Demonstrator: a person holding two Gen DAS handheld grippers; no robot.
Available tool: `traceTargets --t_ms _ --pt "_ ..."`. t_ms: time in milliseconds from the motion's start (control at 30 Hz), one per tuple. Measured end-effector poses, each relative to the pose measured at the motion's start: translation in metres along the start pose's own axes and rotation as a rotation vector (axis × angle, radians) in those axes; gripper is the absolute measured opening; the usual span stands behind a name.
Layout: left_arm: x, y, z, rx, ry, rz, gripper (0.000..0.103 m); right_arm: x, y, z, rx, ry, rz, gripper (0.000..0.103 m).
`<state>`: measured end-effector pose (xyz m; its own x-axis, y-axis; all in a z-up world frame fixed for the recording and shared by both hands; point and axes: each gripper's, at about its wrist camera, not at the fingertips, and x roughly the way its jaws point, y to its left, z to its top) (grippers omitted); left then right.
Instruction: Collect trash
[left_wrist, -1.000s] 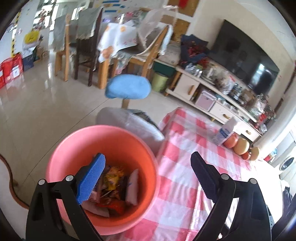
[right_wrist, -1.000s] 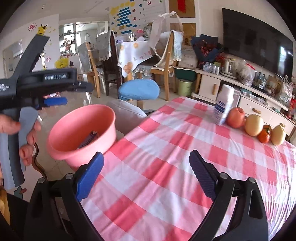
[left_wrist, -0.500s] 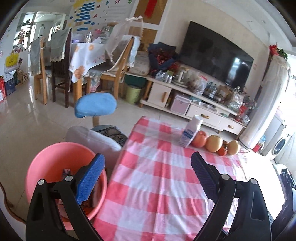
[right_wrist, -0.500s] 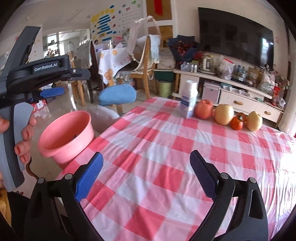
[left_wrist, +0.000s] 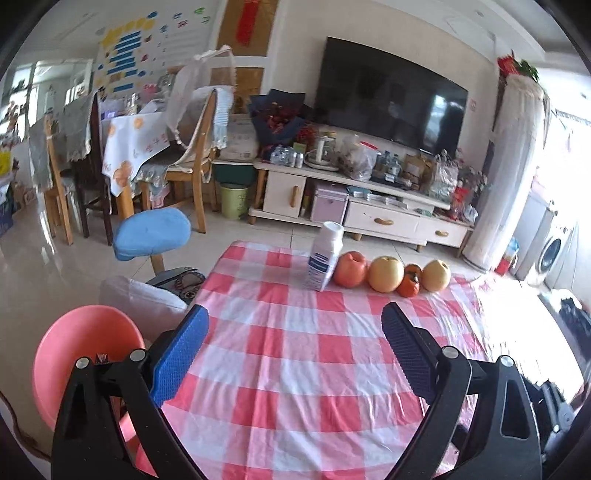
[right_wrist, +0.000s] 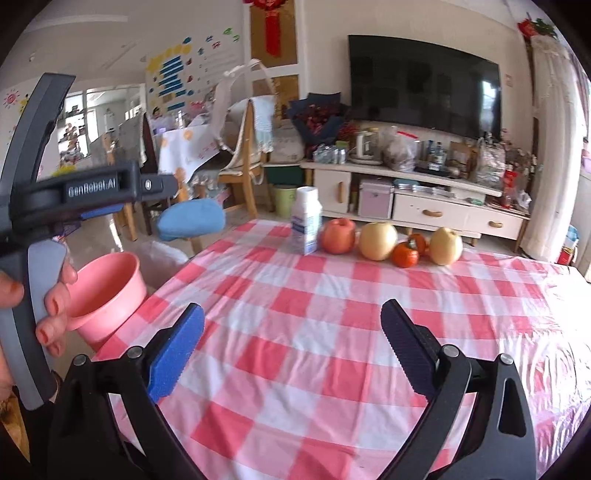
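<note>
A living room lay ahead of both grippers, with a dark television (left_wrist: 391, 99) on the far wall above a low cabinet (left_wrist: 354, 195) crowded with jars and bags. Nearer, a table under a red-and-white checked cloth (left_wrist: 295, 354) filled the space beneath and beyond the fingers. To the left of it stood a blue stool (left_wrist: 151, 232) and, lower, a pink bucket (left_wrist: 77, 350) just off the table's left edge.

The left gripper (left_wrist: 293, 350) hung over the near part of the cloth, released, its jaws spread wide with nothing between them. The right gripper (right_wrist: 291, 349) hovered likewise, jaws apart and empty.

At the far end of the cloth, ahead of both grippers, a white bottle (left_wrist: 323, 256) stood beside a row of fruit: a red apple (left_wrist: 350, 274), a yellow pear (left_wrist: 386, 274), a small orange fruit (left_wrist: 410, 282) and another pear (left_wrist: 436, 275).

The left wrist view showed a scrap of trash (left_wrist: 101, 357) just inside the bucket, behind the left finger, most of it hidden. The right wrist view showed the bucket (right_wrist: 107, 295) from the side, its contents out of sight, and also the left gripper's handle with a hand (right_wrist: 51, 299) wrapped round it, nails painted red, which the left view could not show.
</note>
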<state>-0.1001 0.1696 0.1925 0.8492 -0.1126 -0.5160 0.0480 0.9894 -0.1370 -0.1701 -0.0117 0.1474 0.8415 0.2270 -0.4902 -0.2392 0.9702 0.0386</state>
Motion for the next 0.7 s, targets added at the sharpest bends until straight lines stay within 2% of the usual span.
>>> traceTargets --t_ms 400,700 --pt "0.002 -0.078 -0.020 0.121 0.009 -0.033 0.094 -0.031 -0.053 -0.009 0.030 -0.041 -0.132 0.099" --pt "0.001 -0.114 -0.039 0.140 0.050 -0.114 0.094 -0.047 -0.083 -0.025 0.049 -0.050 -0.237 0.099"
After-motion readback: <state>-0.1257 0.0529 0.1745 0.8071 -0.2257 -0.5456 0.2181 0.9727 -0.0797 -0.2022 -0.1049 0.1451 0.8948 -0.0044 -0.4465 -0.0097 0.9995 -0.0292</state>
